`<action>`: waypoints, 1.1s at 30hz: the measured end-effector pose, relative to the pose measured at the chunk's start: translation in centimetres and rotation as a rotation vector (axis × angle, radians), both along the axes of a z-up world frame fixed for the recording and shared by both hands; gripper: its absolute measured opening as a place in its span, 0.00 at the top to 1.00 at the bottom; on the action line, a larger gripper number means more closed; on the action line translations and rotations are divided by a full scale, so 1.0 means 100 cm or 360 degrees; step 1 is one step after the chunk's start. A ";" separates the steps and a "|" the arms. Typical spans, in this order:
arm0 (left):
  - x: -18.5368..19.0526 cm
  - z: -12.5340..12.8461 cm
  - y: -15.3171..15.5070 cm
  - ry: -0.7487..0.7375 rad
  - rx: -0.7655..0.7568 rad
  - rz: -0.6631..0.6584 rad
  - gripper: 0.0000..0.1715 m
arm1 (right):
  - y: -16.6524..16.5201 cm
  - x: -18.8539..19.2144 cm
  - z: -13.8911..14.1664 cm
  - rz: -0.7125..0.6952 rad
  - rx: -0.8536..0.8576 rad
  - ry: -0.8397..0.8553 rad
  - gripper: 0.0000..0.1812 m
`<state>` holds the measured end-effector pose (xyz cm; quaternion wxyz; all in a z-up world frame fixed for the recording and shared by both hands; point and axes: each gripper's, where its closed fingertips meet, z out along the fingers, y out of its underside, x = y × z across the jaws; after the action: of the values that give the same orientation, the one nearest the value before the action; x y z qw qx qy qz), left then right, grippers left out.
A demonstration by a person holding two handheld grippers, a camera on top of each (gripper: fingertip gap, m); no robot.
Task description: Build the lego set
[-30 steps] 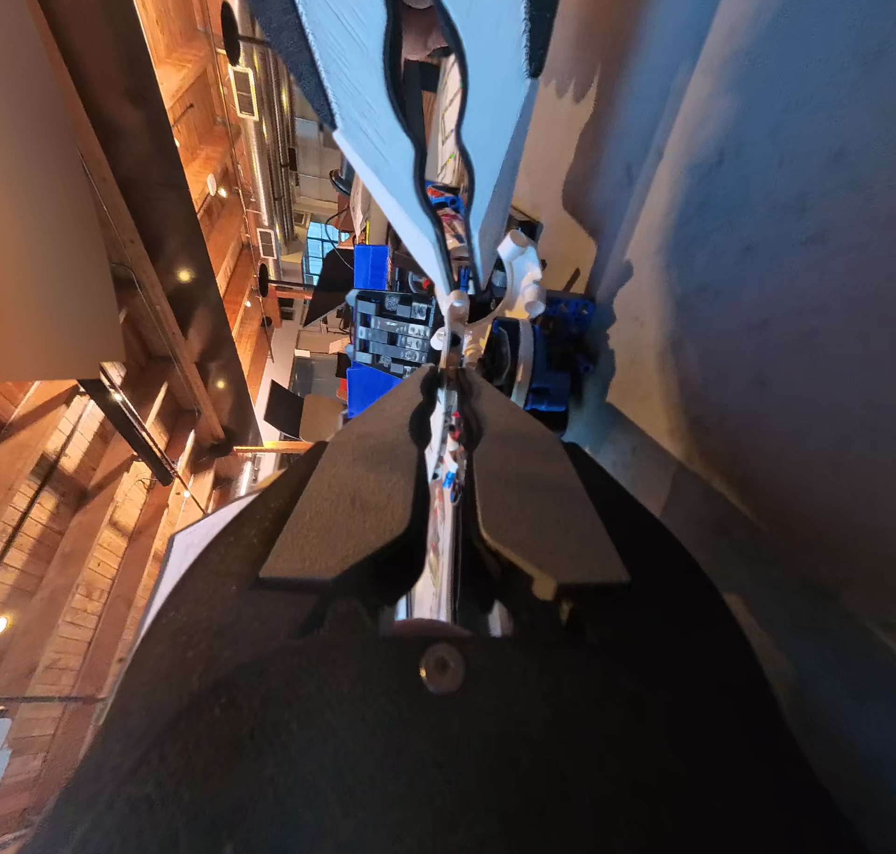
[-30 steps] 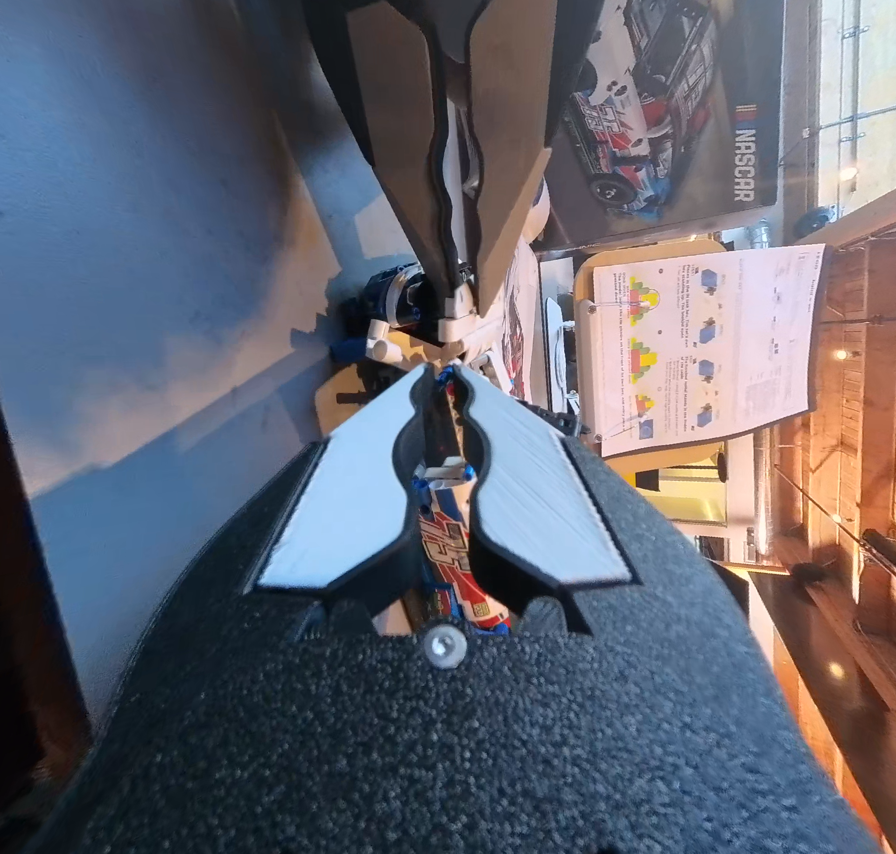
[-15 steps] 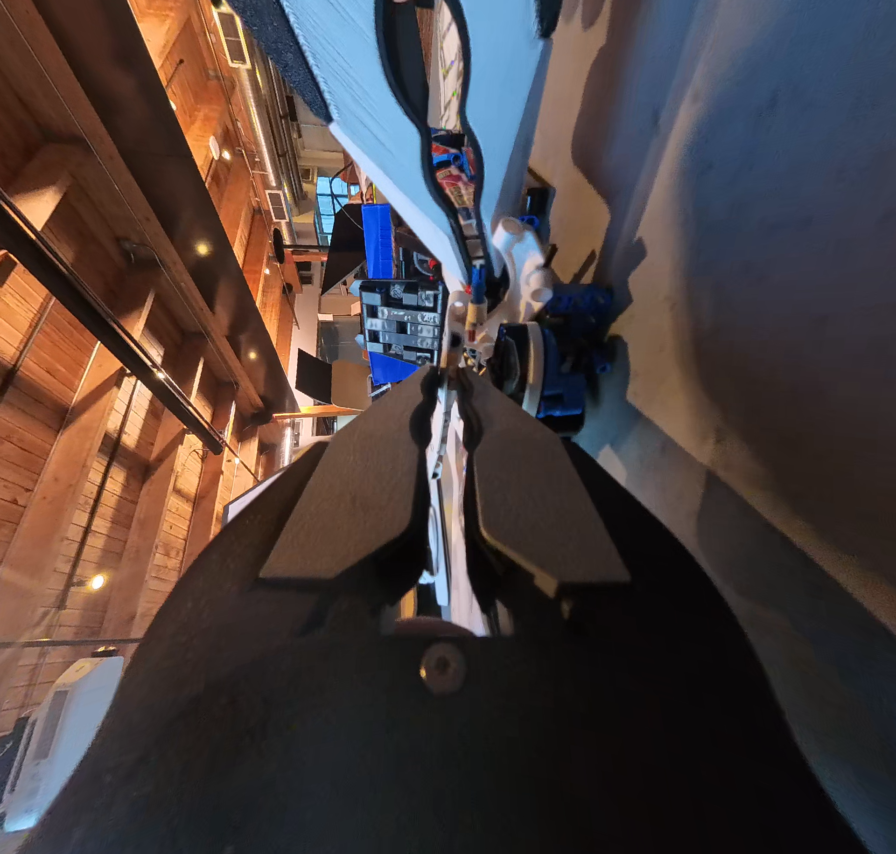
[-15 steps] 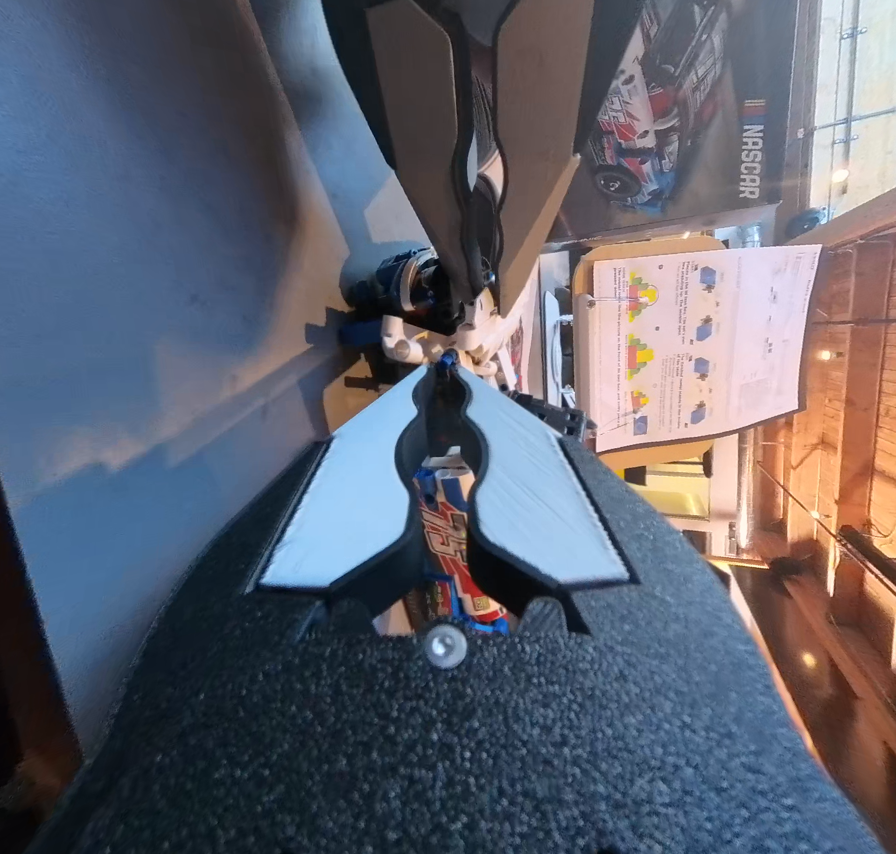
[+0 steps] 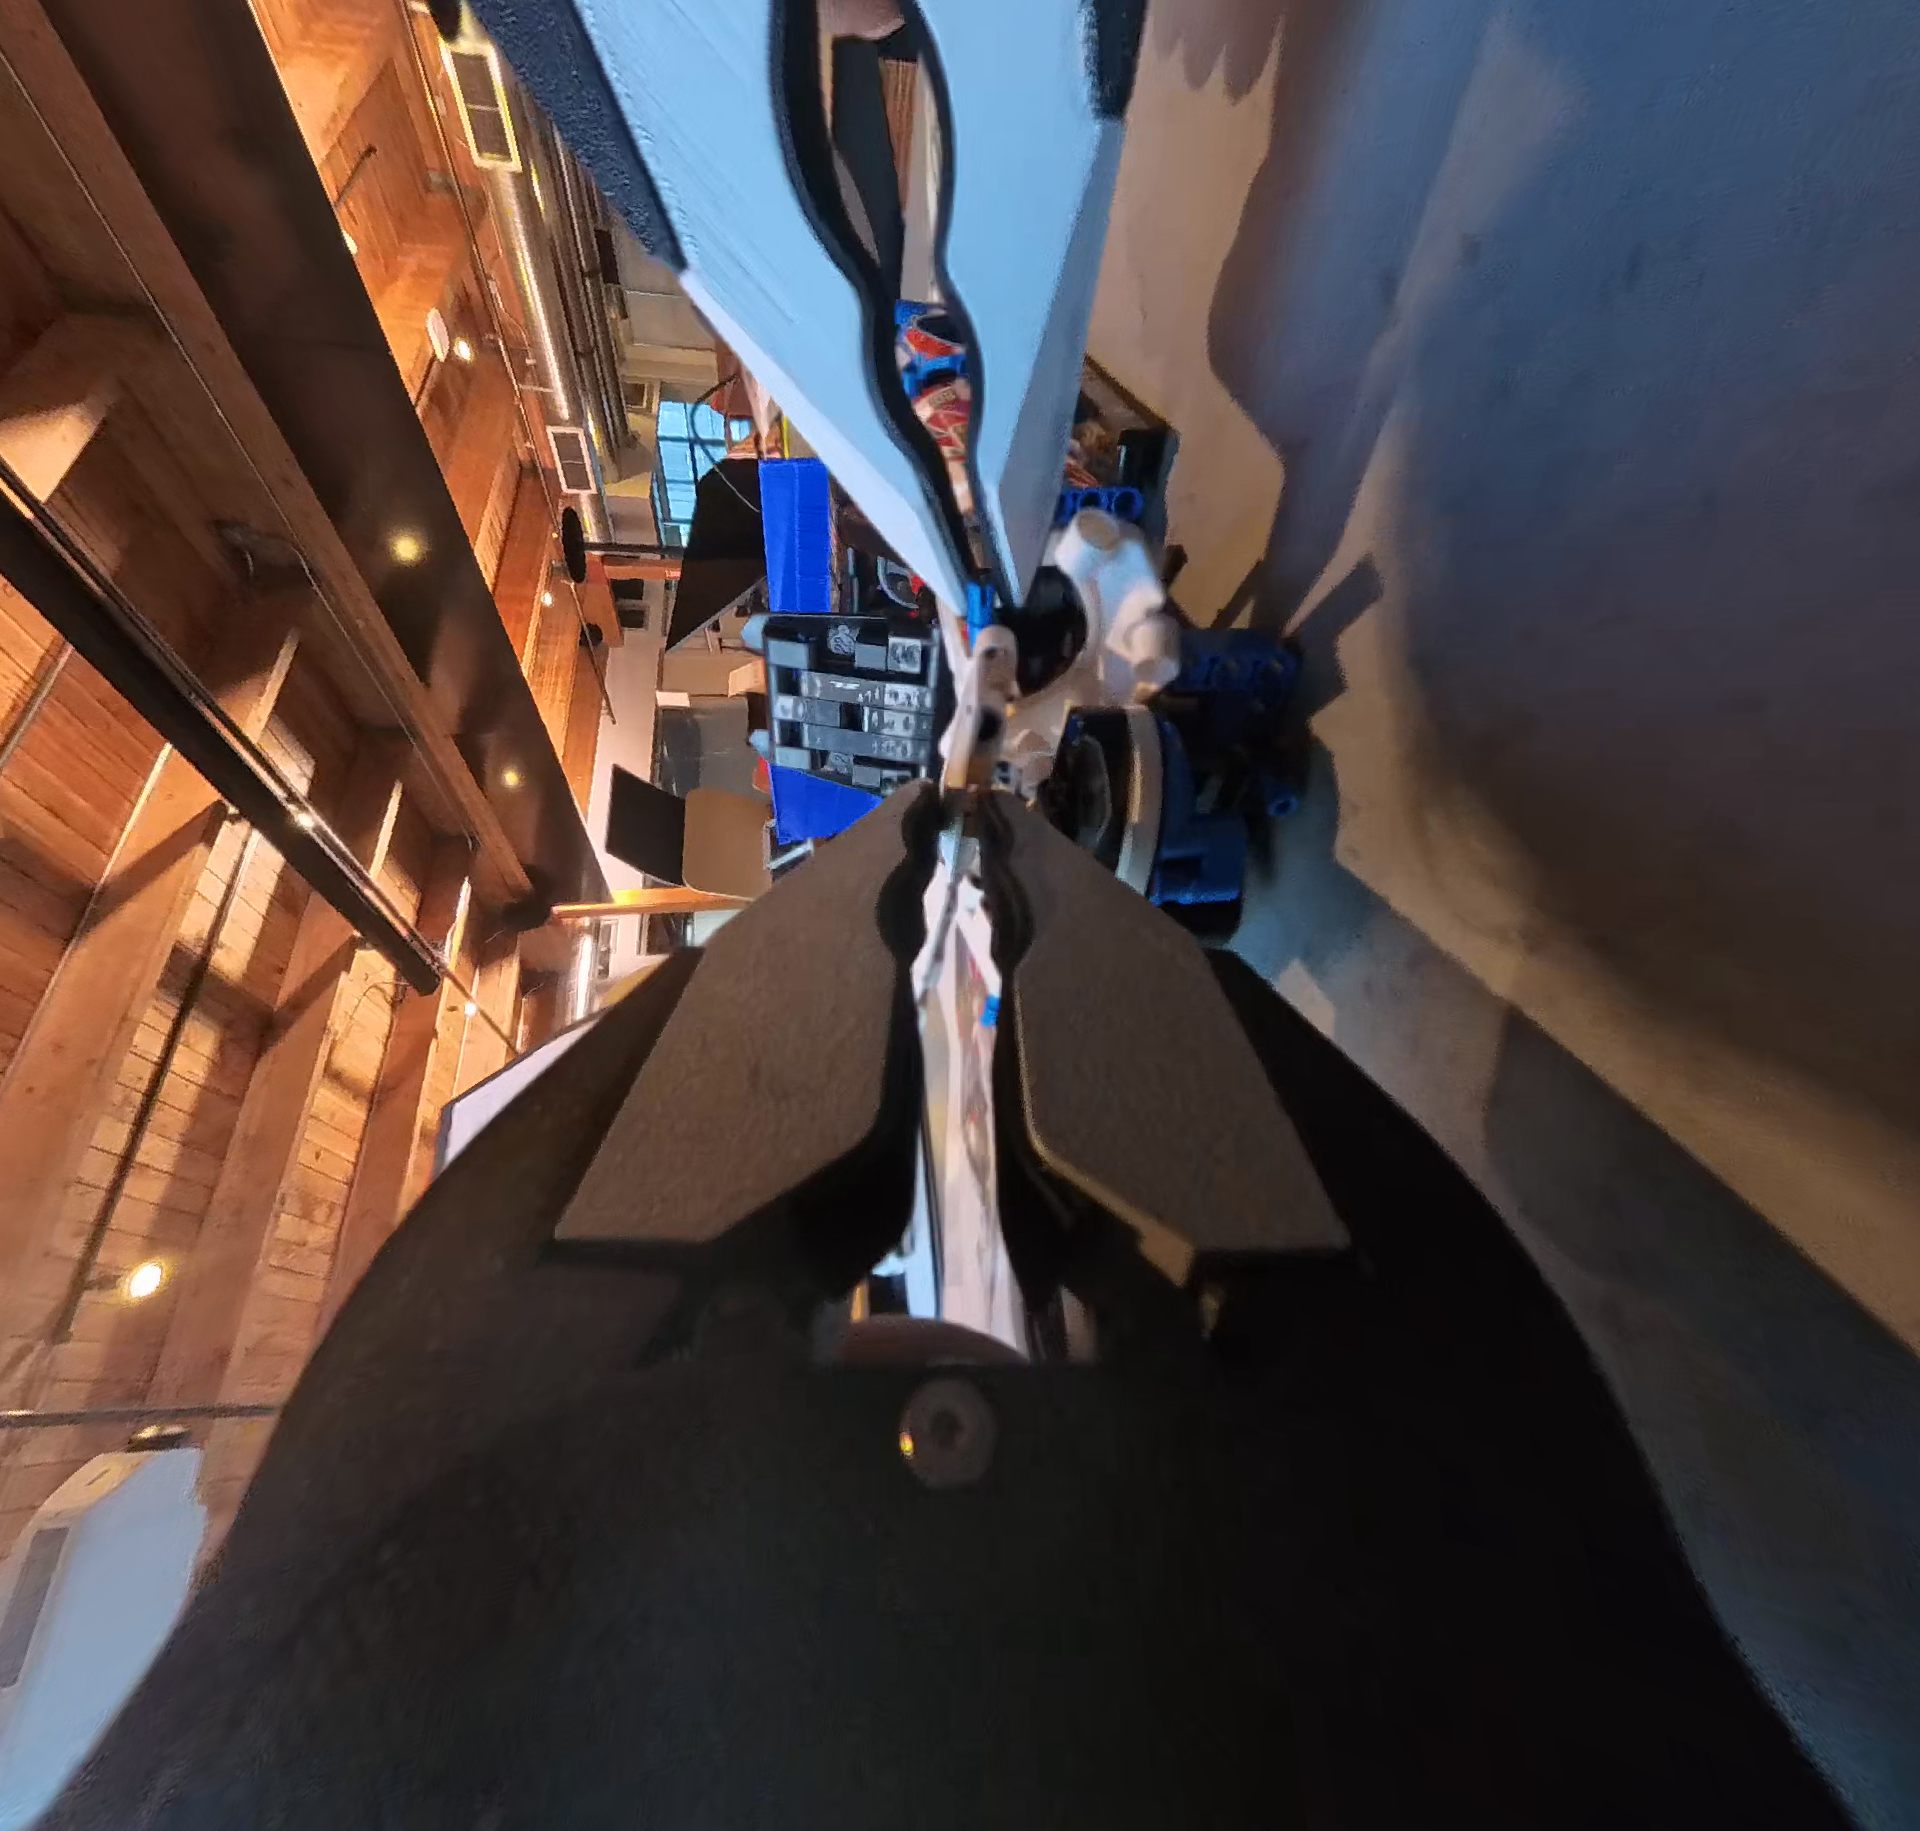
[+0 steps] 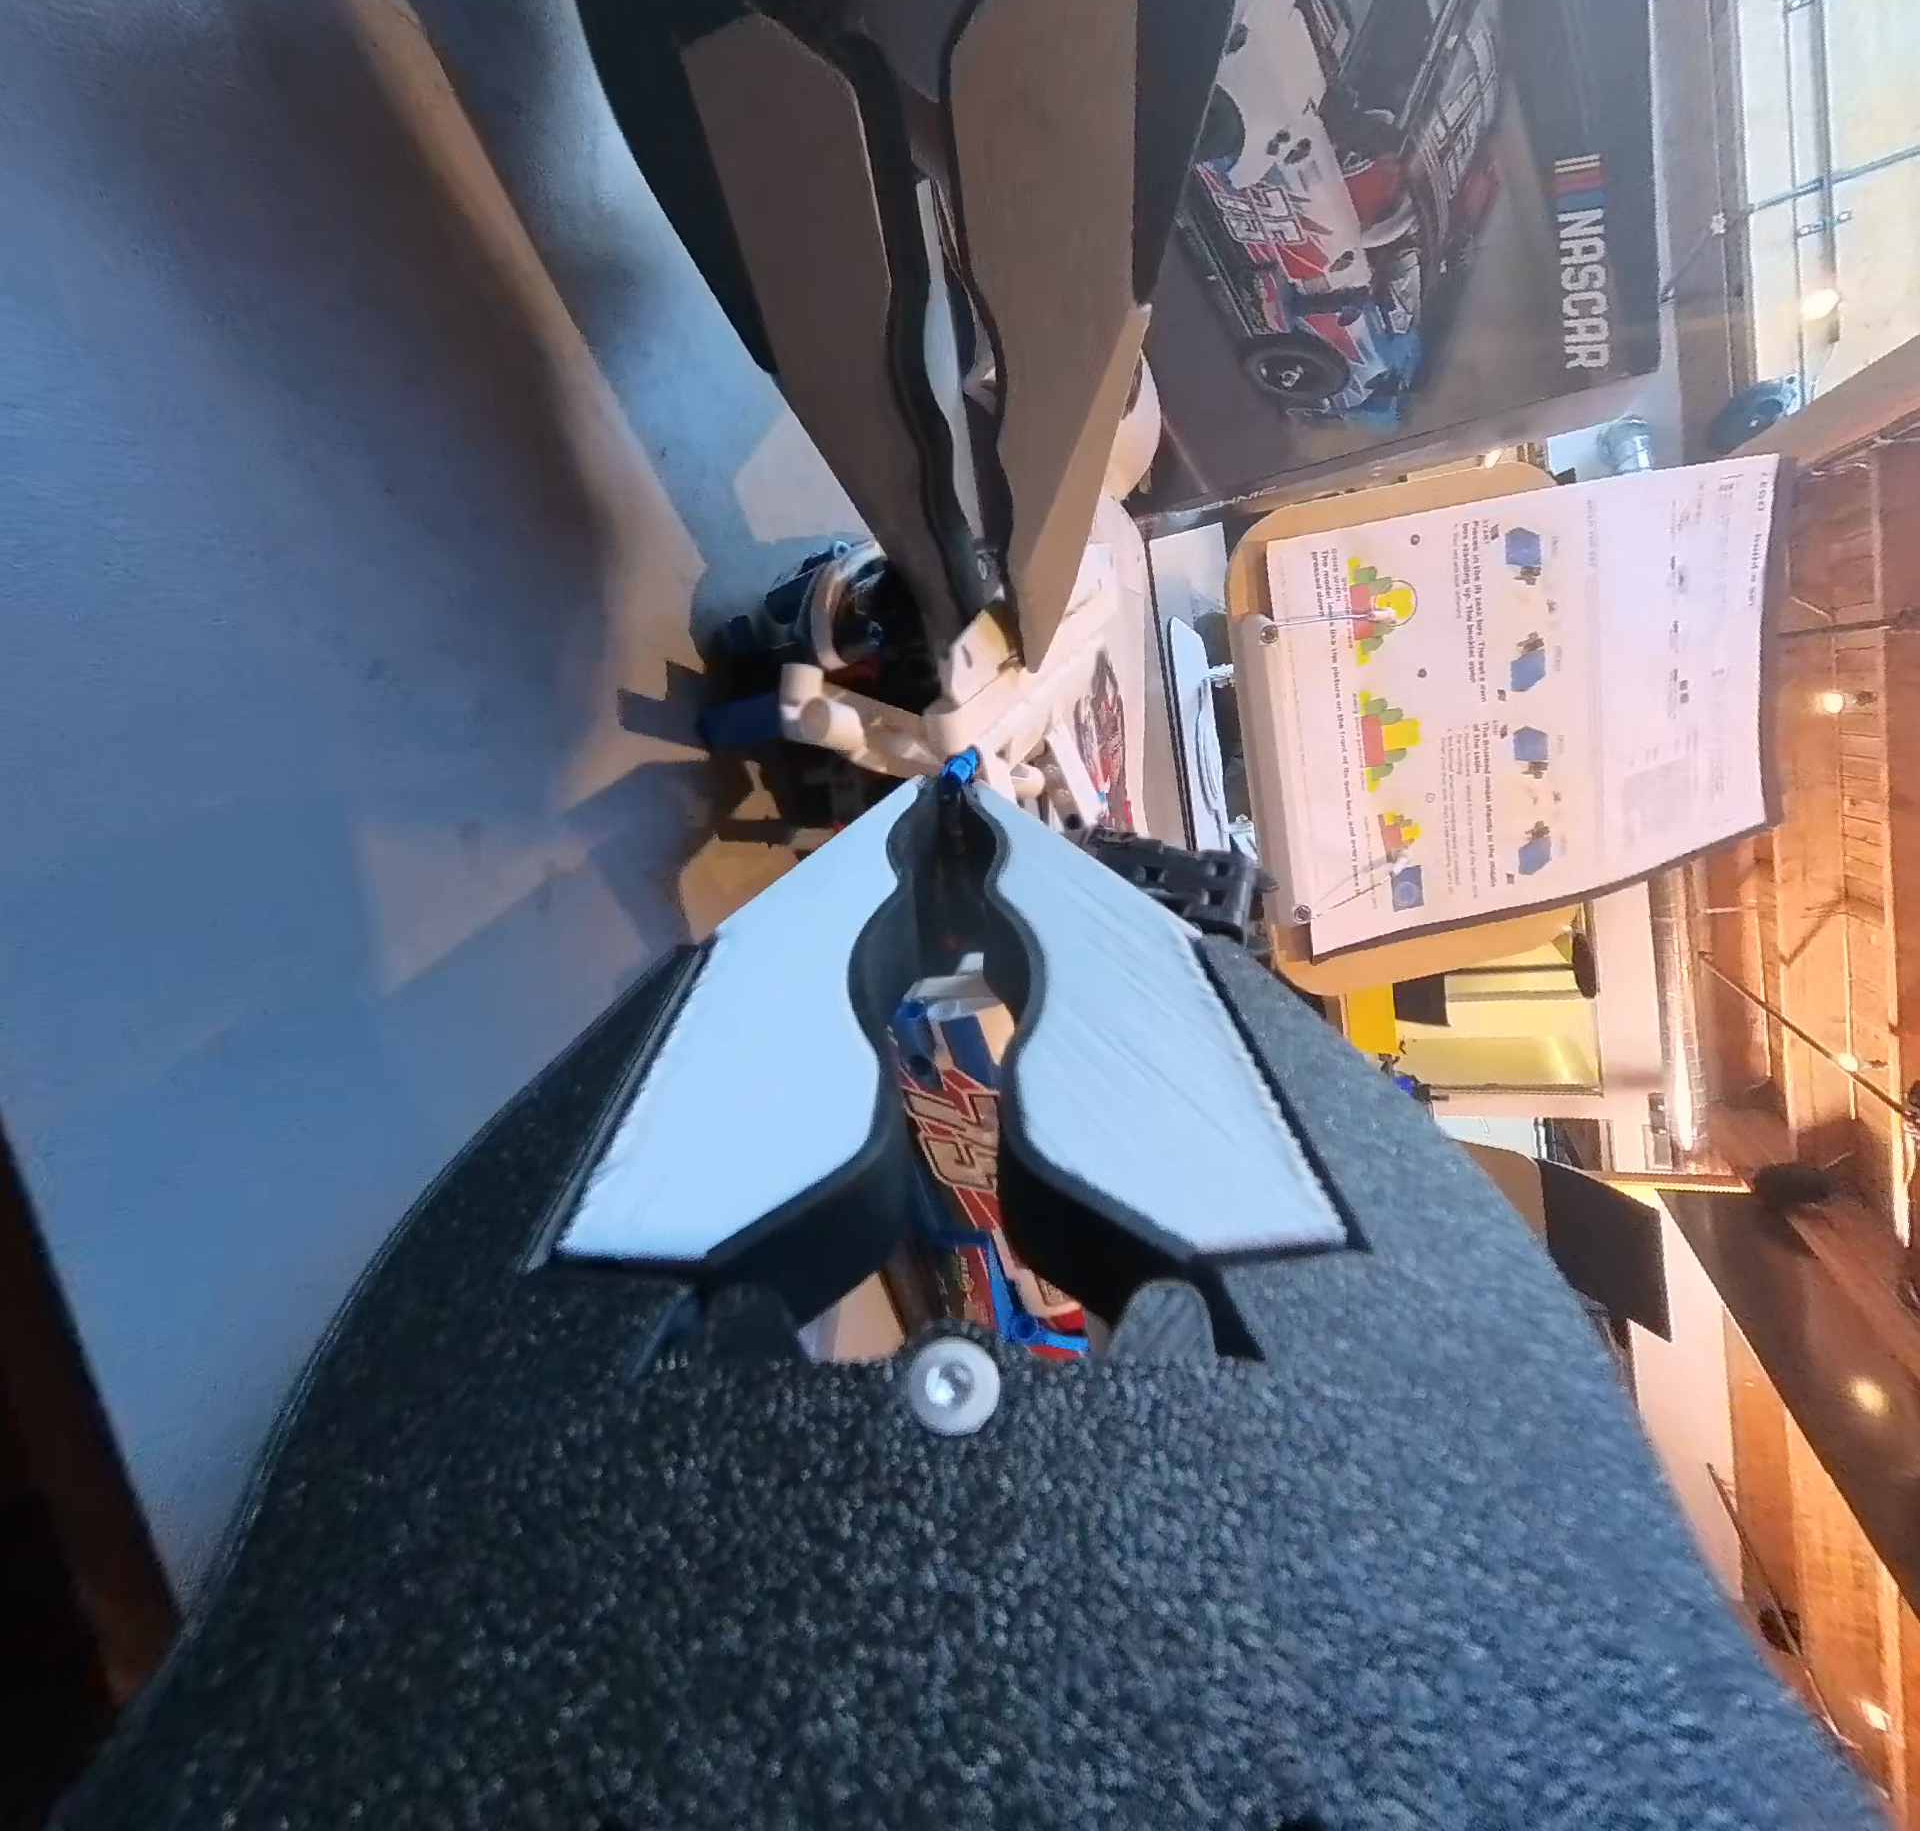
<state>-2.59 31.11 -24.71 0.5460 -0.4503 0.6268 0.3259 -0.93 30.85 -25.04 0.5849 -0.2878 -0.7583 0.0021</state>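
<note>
The left gripper (image 5: 961, 805) has a black, grainy body, two flat dark-brown fingers (image 5: 769, 1064) with wavy inner edges, and a dark screw (image 5: 943, 1438) set at its middle. The right gripper (image 6: 951, 794) has the same pebbled black body, but its fingers (image 6: 748, 1075) are white with black wavy rims, and its screw (image 6: 951, 1384) is silver.

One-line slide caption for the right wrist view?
White-padded right gripper shut on a blue-and-red stickered lego panel, meeting the tan-padded left gripper.
</note>
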 end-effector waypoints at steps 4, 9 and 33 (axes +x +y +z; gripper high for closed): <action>0.000 -0.001 -0.002 -0.0110 -0.0038 -0.0065 0.98 | -0.001 -0.001 -0.002 -0.0003 0.0029 -0.0022 0.98; 0.001 -0.001 -0.004 -0.0294 -0.0182 -0.0152 0.98 | -0.003 0.000 -0.001 0.0022 0.0014 -0.0017 0.94; 0.004 -0.002 -0.003 -0.0202 -0.0134 -0.0242 0.98 | 0.009 -0.006 -0.003 0.0188 -0.0832 -0.0382 0.76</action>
<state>-2.23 30.78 -24.88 0.5883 -0.4436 0.6366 0.2278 -1.50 31.75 -25.29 0.3959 -0.3823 -0.8112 0.1975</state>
